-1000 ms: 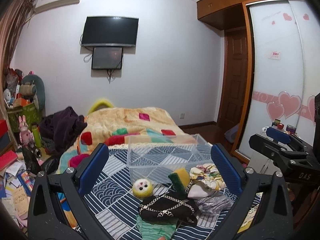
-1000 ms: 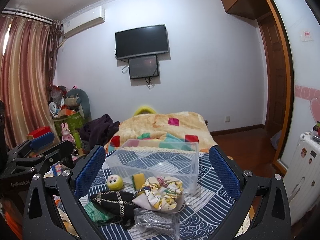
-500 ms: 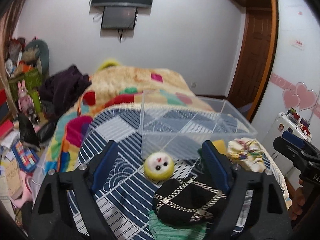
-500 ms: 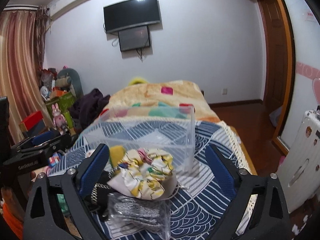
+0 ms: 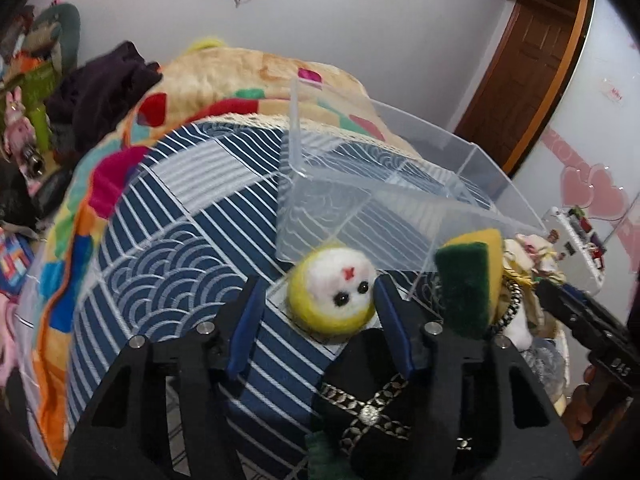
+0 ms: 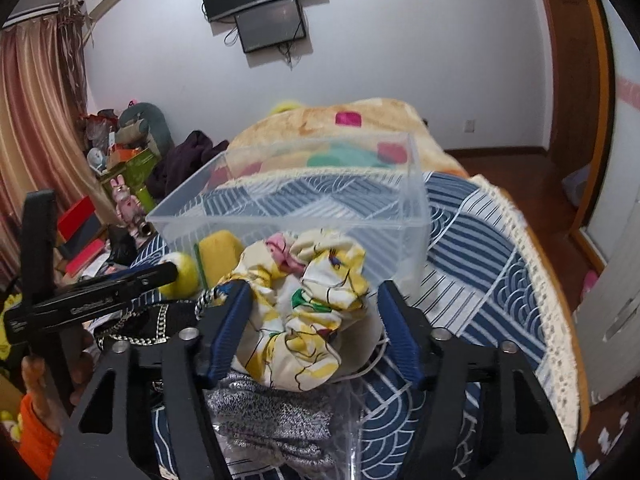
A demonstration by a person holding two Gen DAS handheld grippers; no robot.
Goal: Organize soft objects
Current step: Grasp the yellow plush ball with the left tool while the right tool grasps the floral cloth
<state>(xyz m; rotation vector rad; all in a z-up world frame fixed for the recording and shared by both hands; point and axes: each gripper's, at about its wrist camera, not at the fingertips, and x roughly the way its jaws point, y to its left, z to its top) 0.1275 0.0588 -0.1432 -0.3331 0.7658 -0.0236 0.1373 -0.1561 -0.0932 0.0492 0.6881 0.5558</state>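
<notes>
Straddling the yellow plush ball (image 5: 334, 298) with our left gripper (image 5: 318, 320), jaws apart, we see our right gripper (image 6: 314, 334) bracketing the floral scrunchie (image 6: 308, 312), jaws apart, both items just before the clear bin (image 6: 288, 204).

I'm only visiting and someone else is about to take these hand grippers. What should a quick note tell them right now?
Left gripper: open, fingers either side of the yellow plush ball, not yet squeezed.
Right gripper: open around the floral scrunchie.
The clear box sits on the bed just behind both, nothing in it.
Sponge, black chained pouch and grey fabric lie in front of the box.
Done: nothing boxed. Left: everything.
</notes>
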